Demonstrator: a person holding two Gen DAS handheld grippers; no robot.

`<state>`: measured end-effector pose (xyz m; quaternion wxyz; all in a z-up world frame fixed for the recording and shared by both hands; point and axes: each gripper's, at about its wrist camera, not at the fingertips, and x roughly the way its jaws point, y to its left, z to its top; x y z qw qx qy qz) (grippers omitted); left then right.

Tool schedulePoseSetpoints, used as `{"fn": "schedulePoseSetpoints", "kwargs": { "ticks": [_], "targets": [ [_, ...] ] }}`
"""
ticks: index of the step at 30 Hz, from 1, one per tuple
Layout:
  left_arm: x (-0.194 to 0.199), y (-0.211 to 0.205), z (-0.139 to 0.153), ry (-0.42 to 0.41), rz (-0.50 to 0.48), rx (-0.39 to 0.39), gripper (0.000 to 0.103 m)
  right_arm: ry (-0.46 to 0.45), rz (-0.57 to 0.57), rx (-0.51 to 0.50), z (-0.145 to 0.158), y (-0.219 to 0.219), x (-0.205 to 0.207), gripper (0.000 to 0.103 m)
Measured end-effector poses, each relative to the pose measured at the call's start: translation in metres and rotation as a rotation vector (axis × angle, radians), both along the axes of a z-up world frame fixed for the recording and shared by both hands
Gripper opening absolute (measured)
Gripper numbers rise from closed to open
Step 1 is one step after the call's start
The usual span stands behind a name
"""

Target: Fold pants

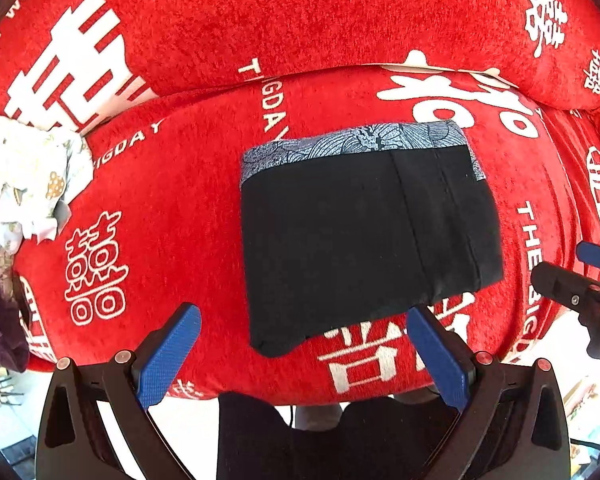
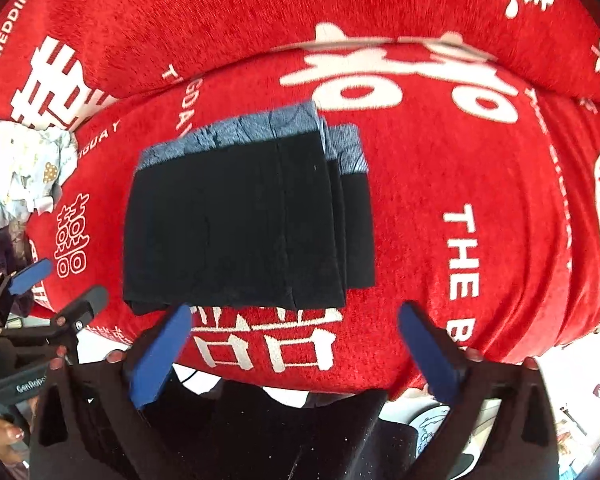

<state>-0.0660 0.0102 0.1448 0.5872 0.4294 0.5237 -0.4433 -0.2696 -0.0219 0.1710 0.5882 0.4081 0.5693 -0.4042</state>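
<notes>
A plush red cover (image 1: 188,184) with white printed characters and lettering stretched over the seat cushion in front of you, its nap short and velvety, with a matching back cushion (image 1: 300,12) bulging behind it. The pants (image 1: 360,232) lay flat in the middle of that seat, folded into a neat black rectangle of smooth, matte fabric; a grey-blue waistband (image 1: 356,144) with a fine line pattern ran along the far edge. In your right wrist view the fold showed as stepped layers at the right side of the pants (image 2: 240,224), each edge offset a little from the one above.

Your left gripper (image 1: 304,356) was spread wide with nothing between its blue textured pads (image 1: 168,360), just short of the near edge of the pants. Your right gripper (image 2: 296,354) was equally wide apart and empty, its pads (image 2: 428,356) near that same near edge, apart from the cloth.

A crumpled pale printed cloth (image 1: 20,176) sat at the left end of the seat, well apart from the pants
</notes>
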Motion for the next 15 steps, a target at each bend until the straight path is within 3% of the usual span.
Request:
{"fn": "schedulePoseSetpoints", "kwargs": {
  "ticks": [15],
  "targets": [
    [0.014, 0.003, 0.023, 0.019, 0.048, 0.034, 0.103, 0.03, 0.023, -0.006, 0.032, 0.007, 0.03, 0.103]
  ]
}}
